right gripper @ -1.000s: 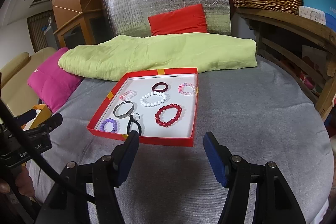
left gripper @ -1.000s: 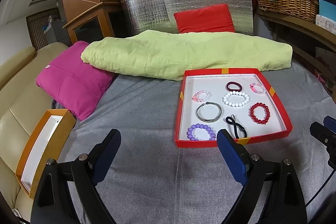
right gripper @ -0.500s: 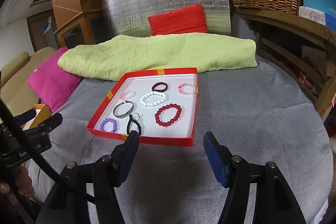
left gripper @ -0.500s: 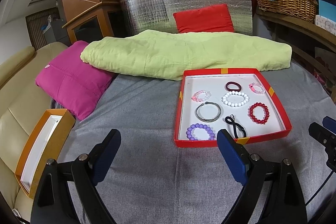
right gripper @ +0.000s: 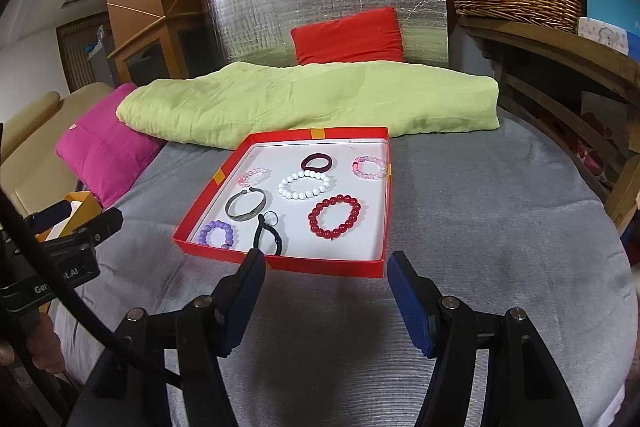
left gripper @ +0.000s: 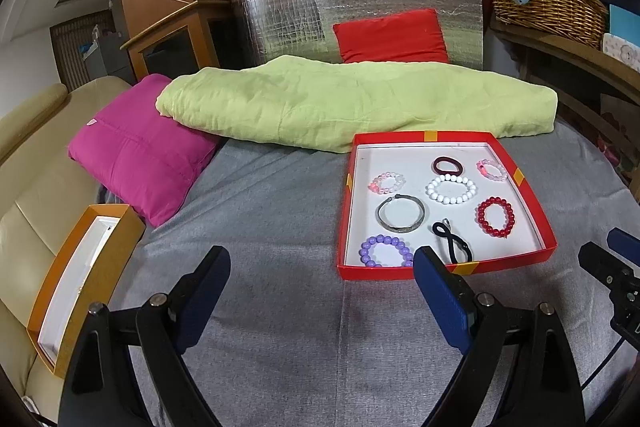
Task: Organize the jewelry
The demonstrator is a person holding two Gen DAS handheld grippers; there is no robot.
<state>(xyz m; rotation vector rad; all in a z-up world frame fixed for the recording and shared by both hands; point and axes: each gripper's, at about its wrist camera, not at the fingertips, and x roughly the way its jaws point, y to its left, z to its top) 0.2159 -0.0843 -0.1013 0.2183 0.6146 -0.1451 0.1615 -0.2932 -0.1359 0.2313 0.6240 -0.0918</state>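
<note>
Hardly anything is changing from a second ago: both the left gripper (left gripper: 320, 291) and right gripper (right gripper: 326, 287) are hovering wide open and empty short of the red tray (right gripper: 280, 263), where the bracelets (right gripper: 335, 217) are lying spread apart. The left view alone is showing an orange box (left gripper: 86, 279) at the bed's (left gripper: 260, 207) edge, so the scene fits sorting either pending or finished.

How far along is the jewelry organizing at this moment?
Eight pieces, among them the white bead bracelet and the red bead bracelet, lie spread apart in the red tray. The orange box beside the bed shows no jewelry. Left gripper and right gripper are open and hold nothing. This fits either a sorted tray or pieces awaiting the box.
</note>
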